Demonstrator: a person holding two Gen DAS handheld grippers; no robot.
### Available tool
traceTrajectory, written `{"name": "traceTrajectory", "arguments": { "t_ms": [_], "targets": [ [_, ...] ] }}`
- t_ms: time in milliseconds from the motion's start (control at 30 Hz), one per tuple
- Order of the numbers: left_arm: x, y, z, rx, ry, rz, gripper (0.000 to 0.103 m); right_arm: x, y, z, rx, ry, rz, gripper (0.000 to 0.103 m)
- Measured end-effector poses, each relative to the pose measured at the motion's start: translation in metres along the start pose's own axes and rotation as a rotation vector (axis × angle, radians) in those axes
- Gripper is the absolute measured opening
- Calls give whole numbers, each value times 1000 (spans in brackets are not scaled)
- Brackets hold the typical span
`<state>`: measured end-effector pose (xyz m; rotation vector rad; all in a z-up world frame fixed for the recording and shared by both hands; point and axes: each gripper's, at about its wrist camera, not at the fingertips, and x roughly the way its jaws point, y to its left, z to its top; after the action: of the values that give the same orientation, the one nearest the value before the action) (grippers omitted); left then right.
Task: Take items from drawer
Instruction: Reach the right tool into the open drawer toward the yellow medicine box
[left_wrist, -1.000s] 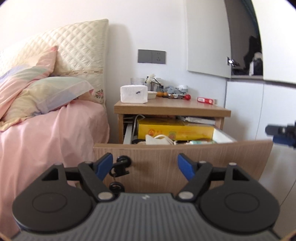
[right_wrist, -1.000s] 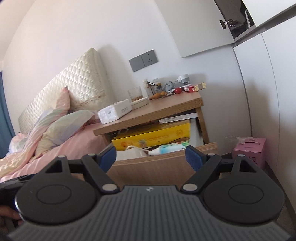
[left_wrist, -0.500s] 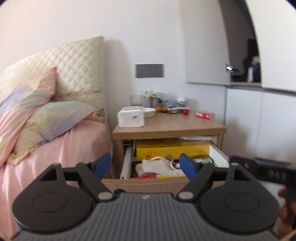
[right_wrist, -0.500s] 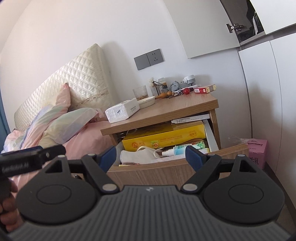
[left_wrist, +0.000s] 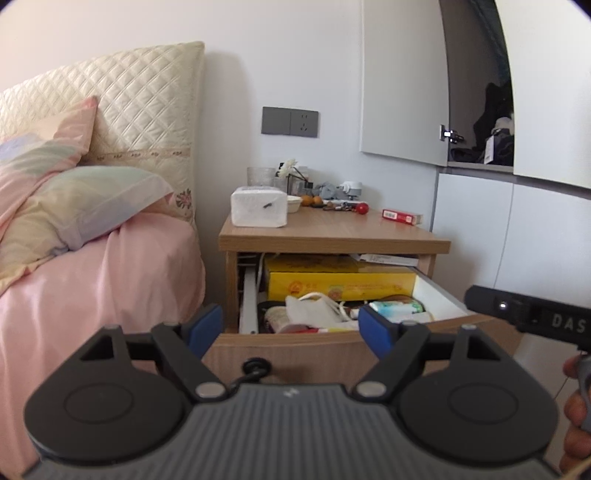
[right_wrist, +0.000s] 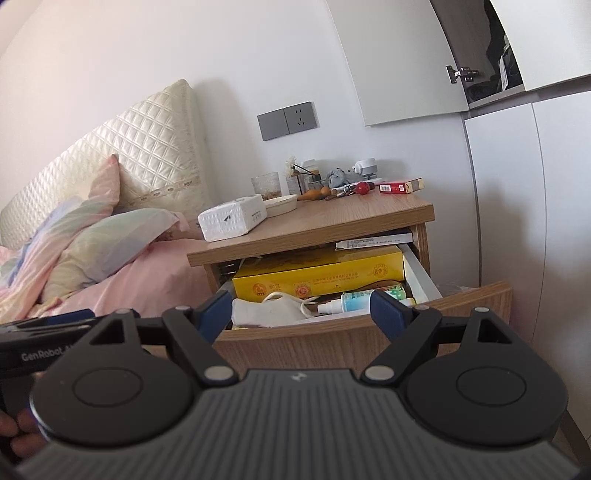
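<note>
Nearest, the left tongs (left_wrist: 290, 325) and the right tongs (right_wrist: 301, 314) both stand wide and hold nothing, their blue pads framing the drawer's contents. A second ago both sat lower and closer, with the drawer front (right_wrist: 354, 332) filling much of each view; now they have risen and backed off, so the inside shows from above. I judge this as lining up for a first pick, with nothing taken out yet.

Just past the front, the drawer (left_wrist: 439, 295) is pulled well out of the nightstand. At its near side lies a white cloth pouch (right_wrist: 273, 310) with a cord, beside it a small spray bottle (right_wrist: 354, 300) lying on its side, and behind both a long yellow box (right_wrist: 317, 275) reaching back under the tabletop (left_wrist: 332, 230).

The drawer front's top edge and the white side wall bound the entry; the overhanging tabletop closes off the rear, so room for reaching is over the front half only. The bed (left_wrist: 103, 280) stands close on the left, while the floor side to the right looks open.

Farther back, a tissue box (left_wrist: 258, 211) and a red packet (left_wrist: 402, 216) rest on the tabletop.
</note>
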<state>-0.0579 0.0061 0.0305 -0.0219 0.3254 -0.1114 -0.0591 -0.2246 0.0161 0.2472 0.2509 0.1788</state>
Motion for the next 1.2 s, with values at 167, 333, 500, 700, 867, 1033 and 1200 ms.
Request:
{"name": "traceTrajectory", "arguments": {
  "t_ms": [167,333,500,700,867,1033,1200],
  "targets": [
    [8,22,-8,-19,53,1,82,14,14,-6,-4,61,-46,85],
    [10,33,-10,-34,59,8,82,23,24,-1,-47,80,-52,85],
    [9,31,-9,-20,49,-5,83,33,23,4,-56,84,-44,85],
    [5,21,-12,20,27,-51,84,42,22,9,-87,112,-25,85],
    [8,22,-14,24,25,-64,86,46,21,6,-79,133,-30,85],
    [12,25,-15,24,27,-68,88,48,22,3,-65,140,-31,85],
    [14,29,-14,20,25,-56,92,49,19,4,-69,129,-40,84]
  ]
}}
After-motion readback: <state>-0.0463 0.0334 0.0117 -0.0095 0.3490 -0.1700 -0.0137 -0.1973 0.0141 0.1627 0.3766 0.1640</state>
